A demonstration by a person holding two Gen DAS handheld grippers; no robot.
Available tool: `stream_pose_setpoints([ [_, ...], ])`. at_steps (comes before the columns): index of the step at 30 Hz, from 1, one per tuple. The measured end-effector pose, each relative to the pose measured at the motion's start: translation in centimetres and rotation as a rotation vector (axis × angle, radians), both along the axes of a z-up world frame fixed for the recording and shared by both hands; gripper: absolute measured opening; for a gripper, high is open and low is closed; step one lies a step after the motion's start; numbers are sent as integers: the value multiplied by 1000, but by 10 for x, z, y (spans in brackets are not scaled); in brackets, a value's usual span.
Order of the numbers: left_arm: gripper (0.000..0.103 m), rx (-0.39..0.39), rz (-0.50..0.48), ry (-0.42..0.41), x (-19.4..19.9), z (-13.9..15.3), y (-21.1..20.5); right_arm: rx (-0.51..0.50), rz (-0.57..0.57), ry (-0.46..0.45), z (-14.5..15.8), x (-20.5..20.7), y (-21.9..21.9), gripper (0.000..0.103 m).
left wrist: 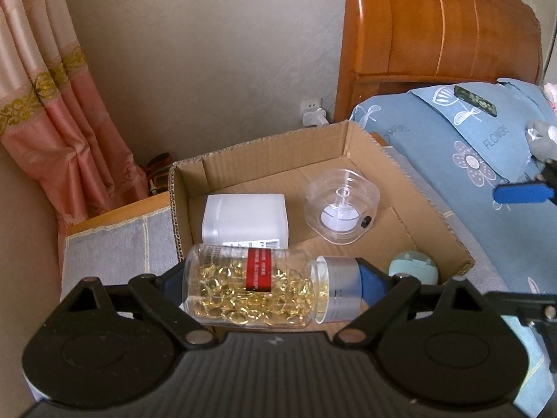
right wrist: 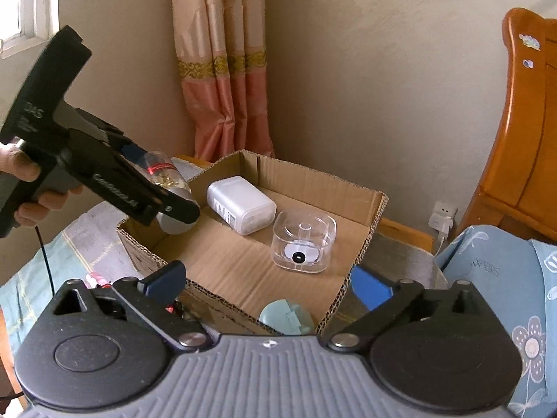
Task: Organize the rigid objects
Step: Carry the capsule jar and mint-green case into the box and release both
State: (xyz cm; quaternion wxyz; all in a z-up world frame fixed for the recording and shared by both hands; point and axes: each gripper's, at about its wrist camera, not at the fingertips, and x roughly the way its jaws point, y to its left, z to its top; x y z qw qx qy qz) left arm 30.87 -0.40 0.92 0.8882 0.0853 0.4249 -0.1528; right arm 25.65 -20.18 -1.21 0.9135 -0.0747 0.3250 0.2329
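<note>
So the capsule bottle (left wrist: 257, 287) is lying sideways between the left gripper (left wrist: 275, 284) fingers, clamped end to end, base on one pad and silver cap on the other, hovering at the near edge of the cardboard box (left wrist: 351, 142). My guess is it's going in next to the white container (left wrist: 245, 219) and clear jar (left wrist: 341, 205). The right gripper (right wrist: 268, 284) is wide open and holding nothing, with a mint green case (right wrist: 287, 317) sitting just below it in the box corner. Only the right view shows the person's hand (right wrist: 21, 181) on the left tool.

Home bedroom, wooden headboard (left wrist: 435, 28), floral bedding (left wrist: 463, 139), curtain (right wrist: 222, 69)
</note>
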Motion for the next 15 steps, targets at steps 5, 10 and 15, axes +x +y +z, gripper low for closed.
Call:
stream_pose_setpoints([
  [5,93,9,7,18,3,-3,-1,-22,-72,53,-1,-8,-1,103],
  [10,93,7,15,18,3,-5,-1,-23,-140,110,-3,-17,-3,103],
  [15,96,-13,19,9,-1,5,1,-39,-163,119,0,-26,1,103],
])
